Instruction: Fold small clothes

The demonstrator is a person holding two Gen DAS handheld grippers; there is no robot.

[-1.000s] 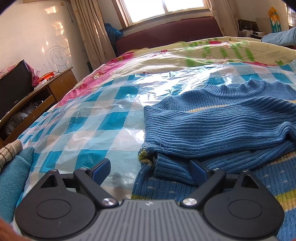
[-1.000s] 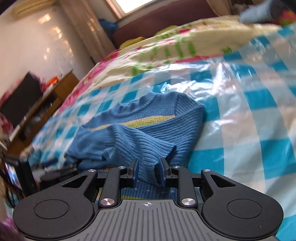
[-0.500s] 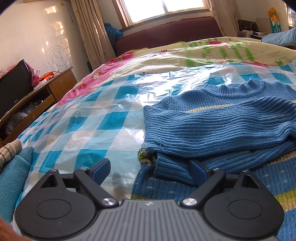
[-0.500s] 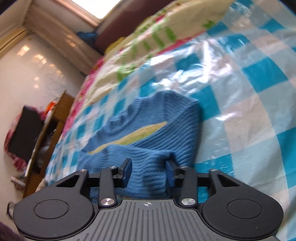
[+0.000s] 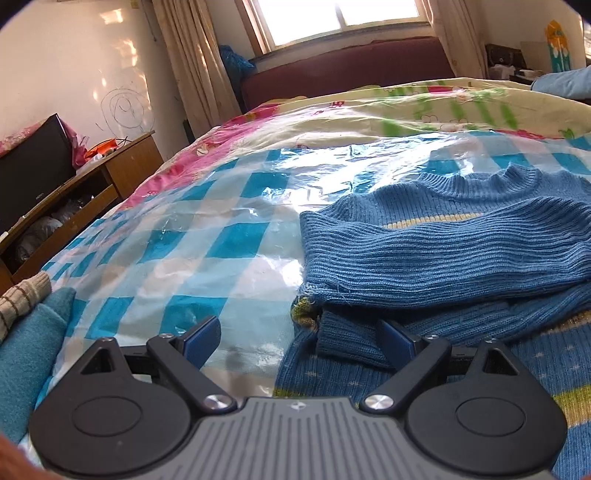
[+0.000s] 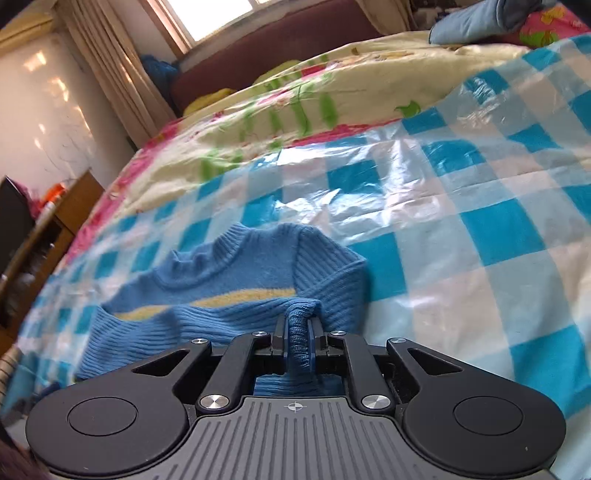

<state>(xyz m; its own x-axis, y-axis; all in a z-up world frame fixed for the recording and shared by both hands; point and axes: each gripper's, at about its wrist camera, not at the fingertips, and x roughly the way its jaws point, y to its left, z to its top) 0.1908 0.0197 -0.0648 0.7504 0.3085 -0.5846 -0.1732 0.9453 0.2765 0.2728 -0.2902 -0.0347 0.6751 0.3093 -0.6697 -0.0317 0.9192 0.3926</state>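
Observation:
A small blue knit sweater (image 5: 443, 254) with a yellow stripe lies on the blue-and-white checked plastic sheet (image 5: 207, 243) on the bed, one sleeve folded across its front. My left gripper (image 5: 299, 338) is open, low over the sweater's lower left corner, with a ribbed cuff (image 5: 347, 339) between its fingers. In the right wrist view the sweater (image 6: 229, 280) lies ahead. My right gripper (image 6: 297, 332) is shut on a fold of its right sleeve (image 6: 301, 325), near the shoulder.
A floral quilt (image 5: 406, 107) covers the far part of the bed. A wooden TV cabinet (image 5: 96, 184) stands at the left. A teal cloth (image 5: 33, 343) and a striped cloth (image 5: 18, 299) lie at the bed's near left corner. A light blue pillow (image 6: 480, 18) lies far right.
My right gripper opened, shifted along the sleeve and has now closed on a fold of it. The left gripper has stayed open in place.

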